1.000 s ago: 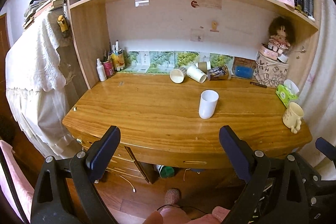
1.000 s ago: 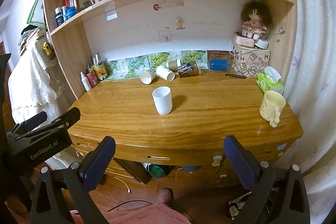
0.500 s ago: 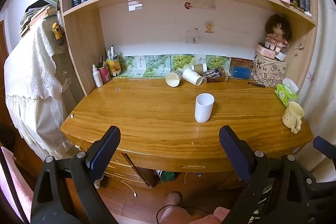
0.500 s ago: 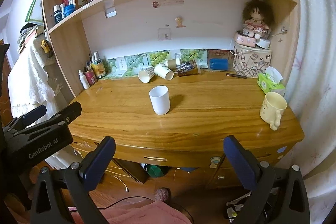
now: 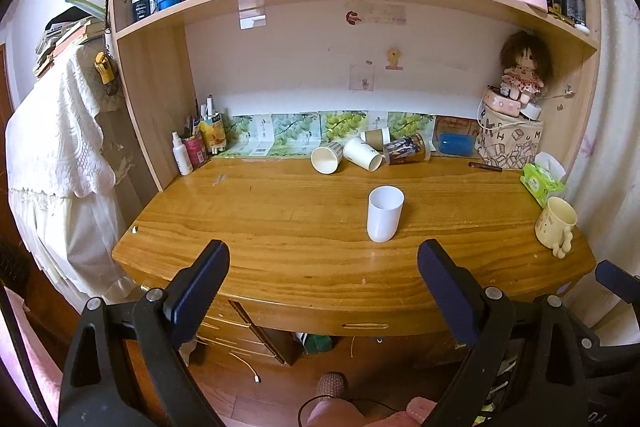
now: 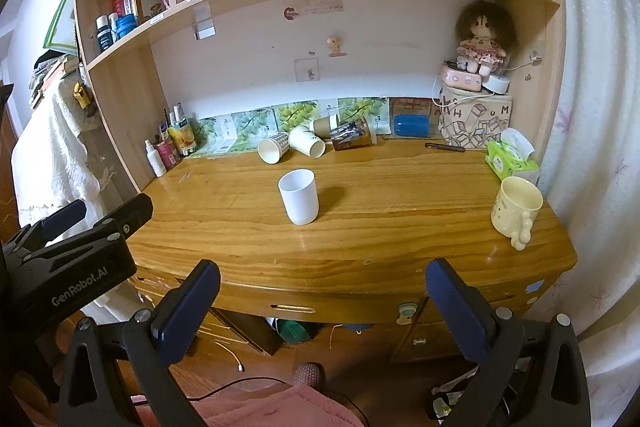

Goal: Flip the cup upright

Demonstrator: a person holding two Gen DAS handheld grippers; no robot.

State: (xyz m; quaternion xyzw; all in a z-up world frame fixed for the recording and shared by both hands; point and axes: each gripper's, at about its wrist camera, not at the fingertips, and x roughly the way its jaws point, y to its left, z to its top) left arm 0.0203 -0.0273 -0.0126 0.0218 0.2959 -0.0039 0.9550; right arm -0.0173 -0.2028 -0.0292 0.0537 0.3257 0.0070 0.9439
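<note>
White cup upright on wooden desk, well apart from both spread-open, empty grippers.

Seen from left gripper: at about 1 o'clock, beyond the desk's front edge. Seen from right gripper: at about 12 o'clock, standing mid-desk. Plain white, smooth, handleless, mouth up, slightly tapered toward the base, shadow cast to its right. Tipped paper cups lying at the back near the wall; cream mug at 2 o'clock by the right edge.
</note>
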